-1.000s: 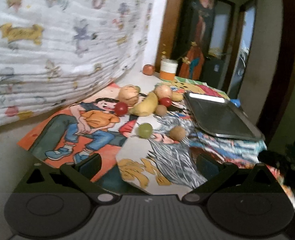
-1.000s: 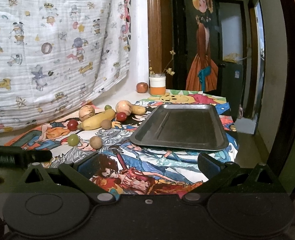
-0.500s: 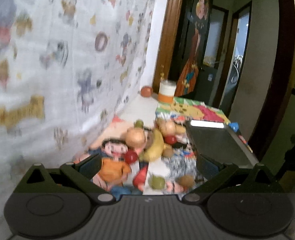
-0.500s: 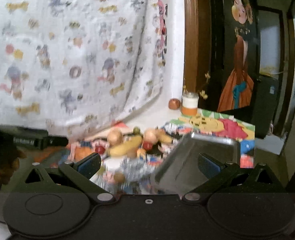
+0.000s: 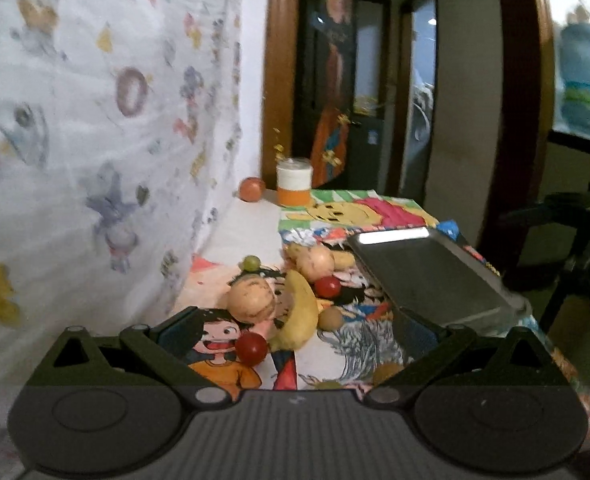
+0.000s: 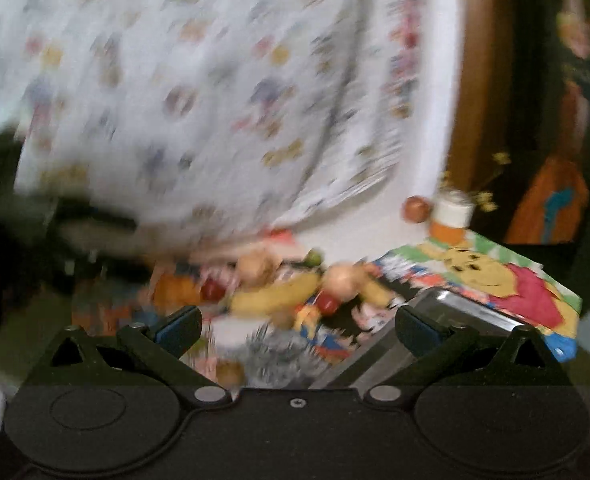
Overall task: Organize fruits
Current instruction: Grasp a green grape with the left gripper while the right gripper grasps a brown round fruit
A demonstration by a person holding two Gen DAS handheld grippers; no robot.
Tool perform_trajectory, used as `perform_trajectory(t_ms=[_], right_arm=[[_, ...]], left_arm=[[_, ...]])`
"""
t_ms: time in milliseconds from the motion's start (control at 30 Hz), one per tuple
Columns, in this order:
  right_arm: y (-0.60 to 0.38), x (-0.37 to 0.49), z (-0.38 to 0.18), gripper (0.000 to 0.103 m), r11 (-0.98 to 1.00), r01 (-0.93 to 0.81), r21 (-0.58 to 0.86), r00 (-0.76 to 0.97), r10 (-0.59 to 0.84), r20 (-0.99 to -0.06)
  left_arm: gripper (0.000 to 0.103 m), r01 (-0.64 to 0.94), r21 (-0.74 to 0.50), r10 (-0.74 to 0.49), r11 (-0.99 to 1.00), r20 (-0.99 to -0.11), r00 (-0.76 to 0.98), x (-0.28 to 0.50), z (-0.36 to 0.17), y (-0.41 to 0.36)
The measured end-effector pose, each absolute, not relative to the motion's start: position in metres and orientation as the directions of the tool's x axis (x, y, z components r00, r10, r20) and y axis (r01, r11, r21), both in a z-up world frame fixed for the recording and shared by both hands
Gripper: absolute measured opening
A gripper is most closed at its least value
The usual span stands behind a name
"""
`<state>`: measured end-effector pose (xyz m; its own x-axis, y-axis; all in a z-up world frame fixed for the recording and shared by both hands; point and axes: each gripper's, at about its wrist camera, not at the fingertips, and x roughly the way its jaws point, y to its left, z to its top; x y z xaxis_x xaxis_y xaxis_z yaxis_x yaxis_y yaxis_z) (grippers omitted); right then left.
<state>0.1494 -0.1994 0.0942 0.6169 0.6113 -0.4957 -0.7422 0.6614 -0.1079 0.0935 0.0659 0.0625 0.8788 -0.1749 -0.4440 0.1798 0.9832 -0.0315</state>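
My left hand-held gripper is spread wide with nothing between its fingers, pointed at the pile of fruit on the cartoon-print counter. The banana lies along the middle of the pile, with a tan round fruit just to its left, a red cherry-sized fruit at its near tip, a second red one on its right side and a small brown ball beside that. The metal tray sits empty just to the right of the pile. My right hand-held gripper is also wide open and empty; its view is badly smeared, so I read it only roughly, with the tray's edge showing past its right finger. I judge the step in hand to be the first pick, most likely the near red fruit. To do it well I would line the left fingers up either side of that fruit, come down low so the pads meet its widest part, close gently because it will roll, and avoid nudging the banana, which touches it or nearly so.
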Motion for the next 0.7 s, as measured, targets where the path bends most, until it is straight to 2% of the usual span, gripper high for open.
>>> perform_trajectory(t_ms=[133, 300, 433, 700], right_arm=[[-0.175, 0.146, 0.055, 0.102, 0.525, -0.816, -0.241, 0.56, 0.617, -0.553], [-0.154, 0.145, 0.026, 0.095, 0.386, -0.875, -0.293, 0.481, 0.626, -0.613], [-0.148, 0.151, 0.017, 0.087, 0.348, -0.898, -0.269, 0.437, 0.637, -0.635], [-0.139, 0.167, 0.007, 0.07, 0.301, -0.923, -0.238, 0.381, 0.645, -0.663]], left_arm=[[0.103, 0.229, 0.005, -0.202, 0.974, -0.45, 0.87, 0.101, 0.044, 0.061], [0.103, 0.293, 0.065, -0.223, 0.954, -0.497, 0.838, 0.108, 0.026, 0.052], [0.102, 0.308, 0.08, -0.22, 0.948, -0.535, 0.815, 0.114, 0.014, 0.053], [0.088, 0.351, 0.105, -0.224, 0.931, -0.595, 0.772, 0.124, -0.001, 0.051]])
